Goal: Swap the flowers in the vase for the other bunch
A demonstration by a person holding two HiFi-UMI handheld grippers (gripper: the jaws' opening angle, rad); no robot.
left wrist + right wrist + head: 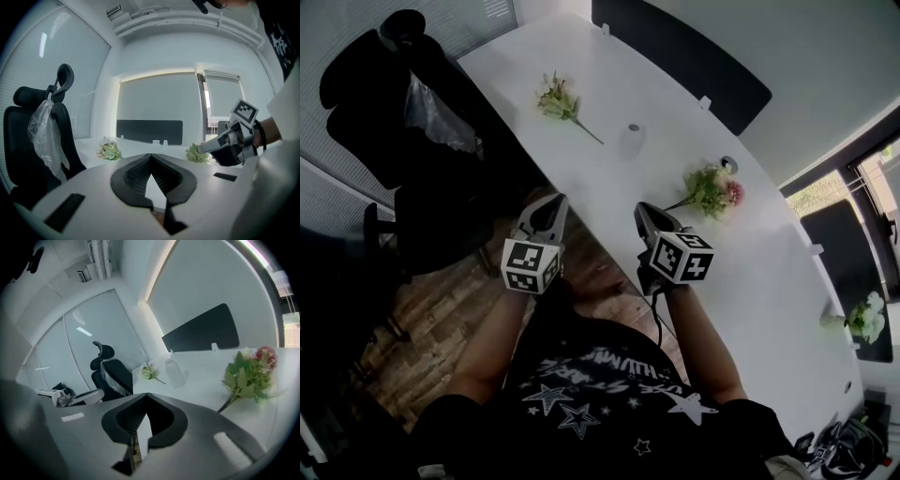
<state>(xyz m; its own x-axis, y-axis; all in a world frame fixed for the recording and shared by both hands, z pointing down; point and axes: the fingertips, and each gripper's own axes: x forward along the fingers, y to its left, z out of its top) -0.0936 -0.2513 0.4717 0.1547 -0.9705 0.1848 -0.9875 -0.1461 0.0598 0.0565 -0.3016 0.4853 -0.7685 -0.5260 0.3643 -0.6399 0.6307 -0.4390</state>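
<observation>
Since the vase (633,139) stands empty in the head view, with a pale bunch (555,101) lying left of it and a pink bunch (712,190) right of it, picking the wrong bunch is the risk.

In the left gripper view, the left gripper (150,157) is closed on nothing, its pads dark and ribbed.

In the right gripper view, the right gripper (143,401) is likewise closed and empty. The vase looks translucent, slim and easily toppled.

The long white worktop (750,272) runs from upper left to lower right in the head view. A small pale vase (633,139) stands upright on it. A pale green bunch (556,100) lies flat to the left of the vase, well apart from it. A second bunch with pink blooms (712,190) lies flat to the right of the vase, near a small round cap (729,163) in the surface. A dark screen (684,56) stands along the far edge.
</observation>
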